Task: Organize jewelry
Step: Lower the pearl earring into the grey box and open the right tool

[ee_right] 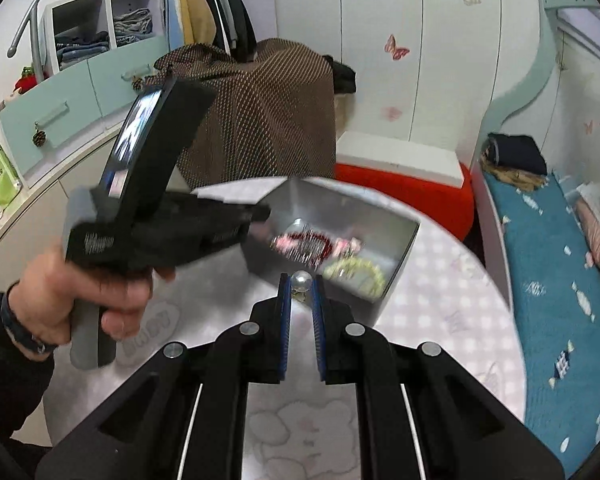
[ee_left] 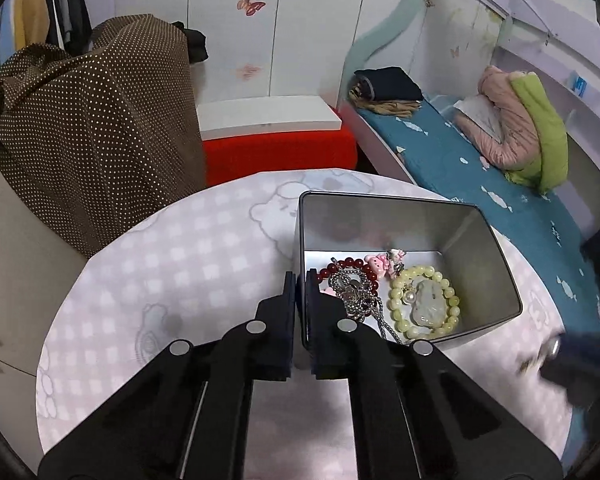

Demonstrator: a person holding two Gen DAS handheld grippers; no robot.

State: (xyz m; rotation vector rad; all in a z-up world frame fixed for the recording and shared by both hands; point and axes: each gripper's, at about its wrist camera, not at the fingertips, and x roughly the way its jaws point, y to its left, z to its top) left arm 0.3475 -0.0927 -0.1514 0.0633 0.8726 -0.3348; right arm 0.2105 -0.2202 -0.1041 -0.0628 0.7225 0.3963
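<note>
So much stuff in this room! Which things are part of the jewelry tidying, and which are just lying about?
Part of the job:
metal tin
pearl piece in the right gripper
left gripper gripping the tin wall
yellow-green bead bracelet
red bead bracelet
silver chain

Just lying about:
dotted brown cloth
pink jacket
folded dark clothes

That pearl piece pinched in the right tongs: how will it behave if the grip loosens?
The pearl looks round and glossy, so it probably slips easily between the right tongs. Freed on the flat table, it would likely roll. A small gold bit shows beneath it, possibly a fitting that would check the rolling; blur makes that uncertain. It looks light.
</note>
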